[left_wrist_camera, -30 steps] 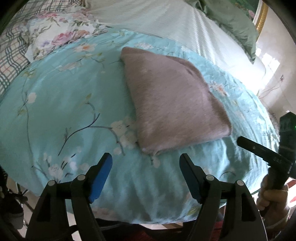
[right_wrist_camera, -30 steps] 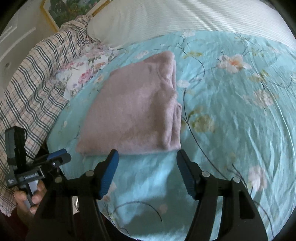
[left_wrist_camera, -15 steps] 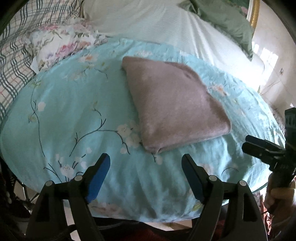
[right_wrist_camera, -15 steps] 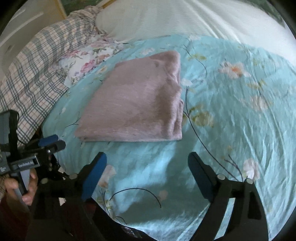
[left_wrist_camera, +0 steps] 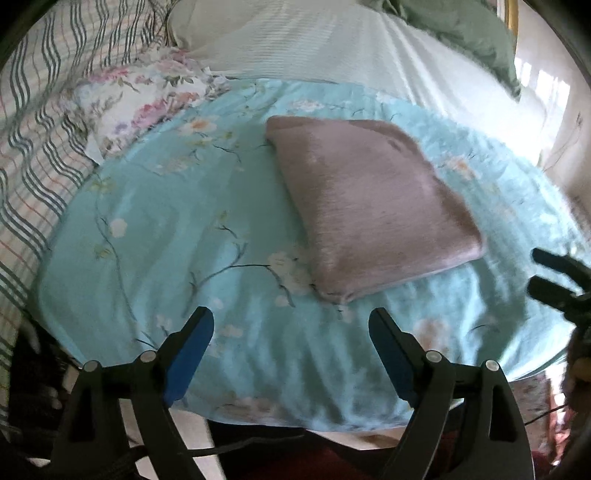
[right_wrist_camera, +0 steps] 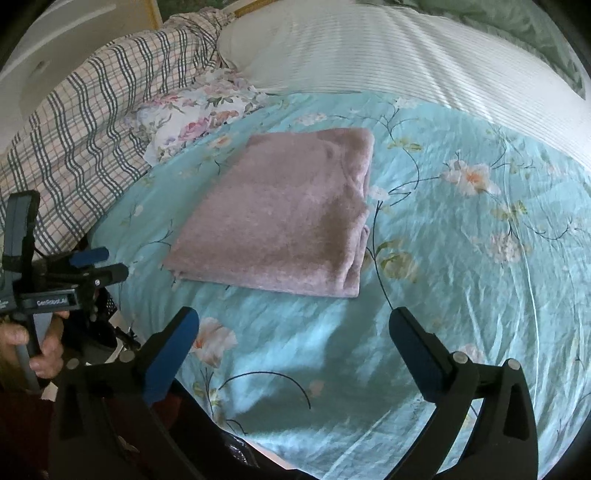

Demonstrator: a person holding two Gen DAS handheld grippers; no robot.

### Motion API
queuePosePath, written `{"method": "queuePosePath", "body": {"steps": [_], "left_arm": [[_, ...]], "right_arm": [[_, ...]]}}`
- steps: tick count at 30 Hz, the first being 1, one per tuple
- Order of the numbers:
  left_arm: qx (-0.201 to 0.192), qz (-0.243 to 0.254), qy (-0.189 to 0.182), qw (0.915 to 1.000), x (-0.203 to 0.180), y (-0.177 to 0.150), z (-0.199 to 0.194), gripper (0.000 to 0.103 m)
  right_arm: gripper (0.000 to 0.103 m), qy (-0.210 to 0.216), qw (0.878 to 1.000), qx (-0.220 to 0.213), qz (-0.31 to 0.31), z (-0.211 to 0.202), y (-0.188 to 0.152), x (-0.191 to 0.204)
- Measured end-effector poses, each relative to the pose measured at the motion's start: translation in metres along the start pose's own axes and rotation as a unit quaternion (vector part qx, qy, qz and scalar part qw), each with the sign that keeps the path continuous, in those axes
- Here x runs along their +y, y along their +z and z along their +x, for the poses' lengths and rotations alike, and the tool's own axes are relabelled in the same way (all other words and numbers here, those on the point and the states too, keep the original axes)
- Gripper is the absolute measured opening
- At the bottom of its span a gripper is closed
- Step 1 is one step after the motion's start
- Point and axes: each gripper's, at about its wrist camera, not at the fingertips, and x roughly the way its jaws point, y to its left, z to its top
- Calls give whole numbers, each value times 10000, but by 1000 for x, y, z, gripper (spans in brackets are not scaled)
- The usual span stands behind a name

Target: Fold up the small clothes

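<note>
A mauve, fuzzy knit garment (left_wrist_camera: 373, 206) lies folded into a neat, flat rectangle on a turquoise floral bedspread (left_wrist_camera: 166, 236), its layered edges stacked along one side, as both hand-held tools hang clear of it. The left gripper (left_wrist_camera: 291, 332) and the right gripper (right_wrist_camera: 293, 332), each with blue-padded black fingers, have just been opening and now stand wide, with nothing between the jaws of either; only bedspread shows in the gaps. Judging by the squared shape and the empty tongs, the folding of this piece looks finished, with little left beyond perhaps tidying or setting it aside; whether more clothes wait cannot be told. Beyond the garment sit a white cloth printed with pink flowers (left_wrist_camera: 147, 96), a green-and-white plaid blanket (right_wrist_camera: 81, 147), a white ribbed cover (right_wrist_camera: 388, 55) and a sage-green pillow (left_wrist_camera: 465, 33). None of these crowds the folded piece, and nothing stands between it and the grippers. A hand (right_wrist_camera: 33, 343) grips the left tool's handle at the bed's edge.
</note>
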Motion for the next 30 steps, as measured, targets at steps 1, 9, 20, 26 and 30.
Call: {"method": "queuePosePath", "body": {"steps": [1, 9, 20, 26, 30], "left_arm": [[13, 71, 129, 9999, -2, 0, 2, 86], [90, 544, 703, 9960, -17, 2, 15, 86], [21, 708, 693, 9951, -26, 29, 24, 87], [6, 695, 689, 9952, -30, 41, 29, 87], [-49, 692, 708, 9951, -32, 45, 30, 87]], "right_arm": [[103, 13, 10000, 5, 19, 2, -2, 0], [103, 114, 9997, 145, 132, 16, -7, -7], [103, 204, 9996, 136, 142, 26, 15, -14], [103, 235, 9997, 118, 18, 33, 32, -12], [103, 235, 9997, 71, -42, 37, 41, -13]]}}
